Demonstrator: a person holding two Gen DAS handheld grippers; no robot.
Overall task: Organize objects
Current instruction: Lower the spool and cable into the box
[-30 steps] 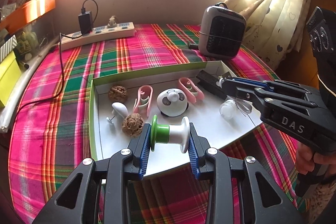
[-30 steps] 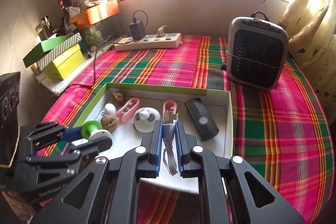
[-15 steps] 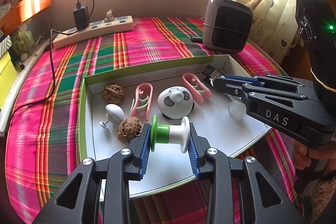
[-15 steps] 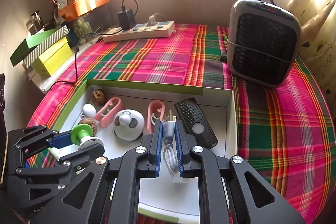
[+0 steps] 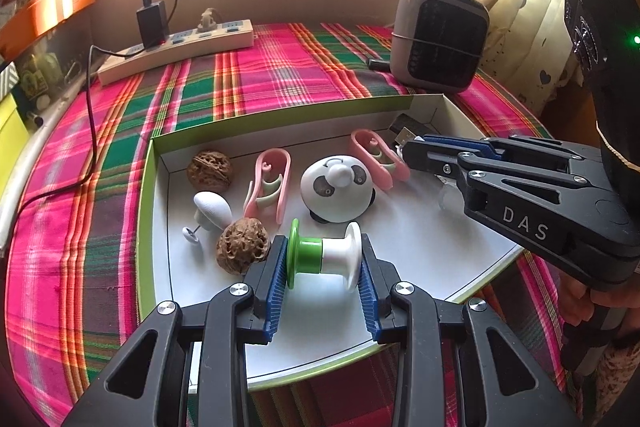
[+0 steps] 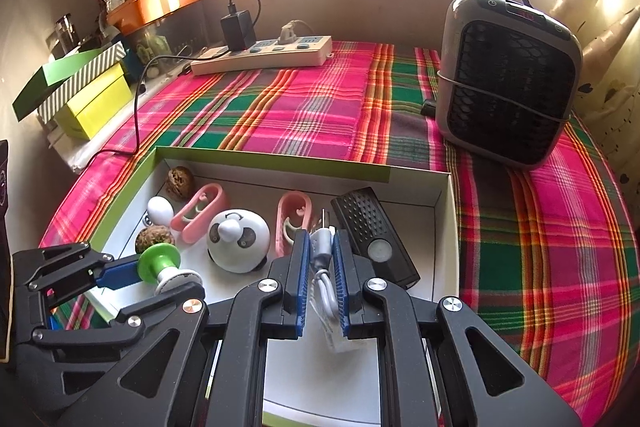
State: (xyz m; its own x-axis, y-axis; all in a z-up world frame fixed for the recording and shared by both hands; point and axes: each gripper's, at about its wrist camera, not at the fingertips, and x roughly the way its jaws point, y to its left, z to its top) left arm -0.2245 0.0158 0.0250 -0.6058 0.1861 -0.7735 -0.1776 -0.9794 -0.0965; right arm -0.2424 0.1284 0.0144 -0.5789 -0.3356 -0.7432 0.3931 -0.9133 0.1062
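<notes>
Left gripper [image 5: 323,269]: blue pads clamped on the two end flanges of a green-and-white spool [image 5: 325,259], held crosswise over the near part of the box. Right gripper [image 6: 320,269]: pads nearly together, pinching a coiled white USB cable [image 6: 322,267]; the plug end pokes out past the fingertips, the loops hang between the pads.

Surroundings, big to small:
- Pink-and-green plaid cloth [image 6: 304,107] covers the whole surface.
- Grey space heater [image 6: 508,87] stands far right on the cloth, clear of the box.
- Shallow white box with green rim [image 5: 146,207] lies below both grippers.
- Power strip [image 5: 176,49] along the back wall, black charger plugged in.
- Inside the box: black remote [image 6: 370,235] just right of the cable; panda-faced fan [image 5: 336,193] mid-box, just beyond the spool; two pink clips [image 5: 268,187] either side of the panda; two walnuts [image 5: 242,243], one just beside the left pad, the other at the far left corner; small white egg-shaped piece [image 5: 212,207] between the walnuts.

Both grippers angle steeply down toward the box floor. In the left view the right gripper crosses in from the right, its tip over the box's far right end. A person's hand [image 5: 580,303] is partly visible on its handle at lower right.
</notes>
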